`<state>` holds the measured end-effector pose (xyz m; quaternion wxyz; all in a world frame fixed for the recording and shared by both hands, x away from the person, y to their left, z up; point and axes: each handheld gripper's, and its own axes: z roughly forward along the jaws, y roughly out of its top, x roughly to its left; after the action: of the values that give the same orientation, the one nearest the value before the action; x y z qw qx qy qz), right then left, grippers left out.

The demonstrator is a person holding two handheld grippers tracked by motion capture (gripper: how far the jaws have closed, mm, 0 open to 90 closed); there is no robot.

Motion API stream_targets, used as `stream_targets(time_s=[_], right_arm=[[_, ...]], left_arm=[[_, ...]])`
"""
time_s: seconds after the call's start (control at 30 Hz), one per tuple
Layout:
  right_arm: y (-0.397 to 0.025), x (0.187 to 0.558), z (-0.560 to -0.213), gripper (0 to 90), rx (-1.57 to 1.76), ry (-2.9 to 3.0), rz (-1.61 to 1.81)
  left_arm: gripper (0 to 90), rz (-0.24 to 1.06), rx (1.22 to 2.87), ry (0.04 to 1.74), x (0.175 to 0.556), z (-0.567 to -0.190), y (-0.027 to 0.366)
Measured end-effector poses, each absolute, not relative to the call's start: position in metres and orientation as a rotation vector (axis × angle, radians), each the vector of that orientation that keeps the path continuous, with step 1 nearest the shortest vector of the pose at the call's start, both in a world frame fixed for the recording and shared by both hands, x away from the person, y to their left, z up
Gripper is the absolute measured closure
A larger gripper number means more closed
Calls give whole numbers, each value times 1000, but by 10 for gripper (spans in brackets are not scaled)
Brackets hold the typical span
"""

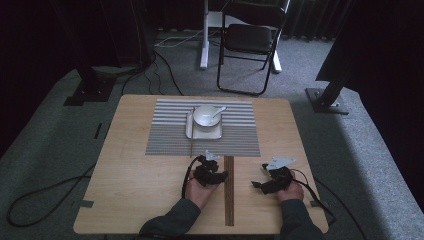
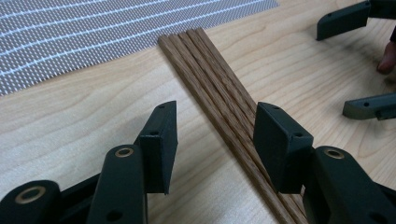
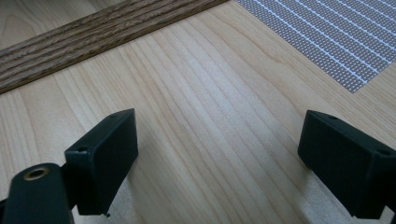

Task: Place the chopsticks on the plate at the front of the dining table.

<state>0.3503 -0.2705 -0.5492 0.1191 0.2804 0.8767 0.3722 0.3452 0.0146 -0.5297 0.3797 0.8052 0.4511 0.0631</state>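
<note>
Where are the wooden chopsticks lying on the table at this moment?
In the high view, the wooden chopsticks lie side by side on the table, just below the striped placemat, between the left gripper and right gripper.

The wooden sticks (image 2: 219,88) run hidden behind the left claw's (image 2: 215,140) right jaw.

Dark brown wooden sticks (image 2: 219,98), grey white-striped mat (image 1: 202,128), white bowl (image 1: 205,116)

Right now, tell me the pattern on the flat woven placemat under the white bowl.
Grey placemat with thin white stripes, clearest in the left gripper view.
</note>
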Motion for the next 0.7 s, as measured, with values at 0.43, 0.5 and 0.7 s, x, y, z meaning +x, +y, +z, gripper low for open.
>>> stream_targets(time_s=[0.43, 0.5, 0.7], right_arm=[[-271, 350, -549, 116, 820, 2563, 1088], [-271, 350, -549, 116, 820, 2563, 1088], [-271, 350, -549, 116, 821, 2563, 1088]], left_arm=[[521, 203, 2084, 1135, 338, -535, 11], [525, 211, 2087, 1133, 338, -536, 10], [527, 251, 2112, 1107, 333, -536, 7]])
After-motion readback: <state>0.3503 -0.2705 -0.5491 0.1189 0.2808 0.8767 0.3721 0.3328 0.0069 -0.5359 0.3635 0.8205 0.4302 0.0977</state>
